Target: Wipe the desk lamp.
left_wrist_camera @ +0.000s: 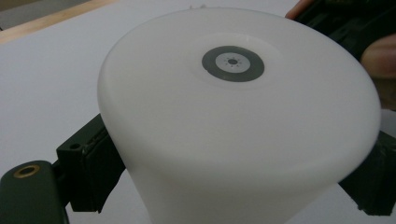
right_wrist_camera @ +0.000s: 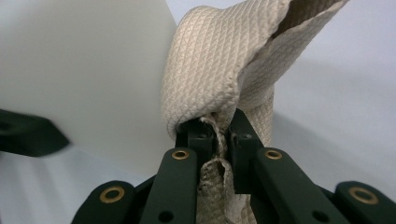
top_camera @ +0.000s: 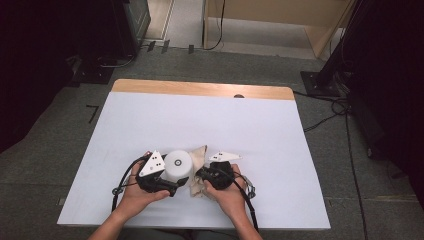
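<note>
Sitting near the front edge of a white tabletop [top_camera: 150, 125], a white plastic cup [top_camera: 178, 166] stands upside down, its flat base facing up with a small grey ring at the centre. The left gripper [top_camera: 172, 186] has its jaws clamped on the cup's sides, one black jaw pressed against each flank, as the left gripper view shows close up. Just to the right of the cup lies a crumpled beige cloth [top_camera: 199, 170] with a woven, waffle-like texture, touching the cup's wall. The right gripper [top_camera: 199, 174] has its jaws pinched together on a fold of this cloth, which bunches up above them and hangs down between them. A person's hands hold both grippers, close together.
</note>
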{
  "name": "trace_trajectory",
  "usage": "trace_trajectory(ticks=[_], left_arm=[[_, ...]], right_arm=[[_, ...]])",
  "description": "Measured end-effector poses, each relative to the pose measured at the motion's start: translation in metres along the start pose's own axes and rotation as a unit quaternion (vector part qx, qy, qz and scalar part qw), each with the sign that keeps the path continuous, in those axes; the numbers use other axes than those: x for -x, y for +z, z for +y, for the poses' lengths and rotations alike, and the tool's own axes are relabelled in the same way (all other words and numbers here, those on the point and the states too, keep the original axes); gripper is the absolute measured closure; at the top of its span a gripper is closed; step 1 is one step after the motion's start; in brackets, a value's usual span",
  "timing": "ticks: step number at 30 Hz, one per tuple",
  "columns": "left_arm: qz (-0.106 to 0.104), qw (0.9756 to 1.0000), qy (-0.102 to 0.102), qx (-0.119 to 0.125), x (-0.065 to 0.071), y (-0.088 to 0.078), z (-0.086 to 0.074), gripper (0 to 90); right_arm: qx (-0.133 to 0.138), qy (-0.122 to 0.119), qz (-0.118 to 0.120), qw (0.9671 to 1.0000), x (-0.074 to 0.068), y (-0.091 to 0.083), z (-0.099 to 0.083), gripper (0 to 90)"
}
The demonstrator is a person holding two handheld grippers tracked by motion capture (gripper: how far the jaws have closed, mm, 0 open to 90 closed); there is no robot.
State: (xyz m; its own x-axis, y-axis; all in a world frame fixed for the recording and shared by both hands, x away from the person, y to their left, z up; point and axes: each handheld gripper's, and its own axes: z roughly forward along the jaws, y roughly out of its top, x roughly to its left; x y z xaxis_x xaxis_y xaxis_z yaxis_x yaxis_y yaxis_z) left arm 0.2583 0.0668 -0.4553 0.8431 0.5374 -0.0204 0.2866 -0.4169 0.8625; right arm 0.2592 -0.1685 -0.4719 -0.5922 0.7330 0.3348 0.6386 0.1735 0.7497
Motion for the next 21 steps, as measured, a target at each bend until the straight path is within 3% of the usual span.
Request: trace_trajectory(ticks=[6,9,13,21], left_arm=[[-0.001,1.0000,-0.001,0.003,0.000,0.000,-0.001,8.3],[-0.001,1.0000,-0.001,0.003,0.000,0.000,-0.001,8.3],[-0.003,1.0000,-0.002,0.003,-0.001,0.000,-0.001,8.2],[-0.002,1.0000,-0.002,0.002,0.000,0.000,-0.001,8.2]], right_arm=[[0.065,-0.019,0.003,0.9977,-0.015,-0.026,0.016,83.2],[0.078,-0.024,0.007,0.9966,-0.018,-0.033,0.019,83.2],[0.069,-0.022,0.008,0.9974,-0.015,-0.028,0.017,83.2],[0.003,0.006,0.004,1.0000,0.002,0.002,-0.001,83.2]])
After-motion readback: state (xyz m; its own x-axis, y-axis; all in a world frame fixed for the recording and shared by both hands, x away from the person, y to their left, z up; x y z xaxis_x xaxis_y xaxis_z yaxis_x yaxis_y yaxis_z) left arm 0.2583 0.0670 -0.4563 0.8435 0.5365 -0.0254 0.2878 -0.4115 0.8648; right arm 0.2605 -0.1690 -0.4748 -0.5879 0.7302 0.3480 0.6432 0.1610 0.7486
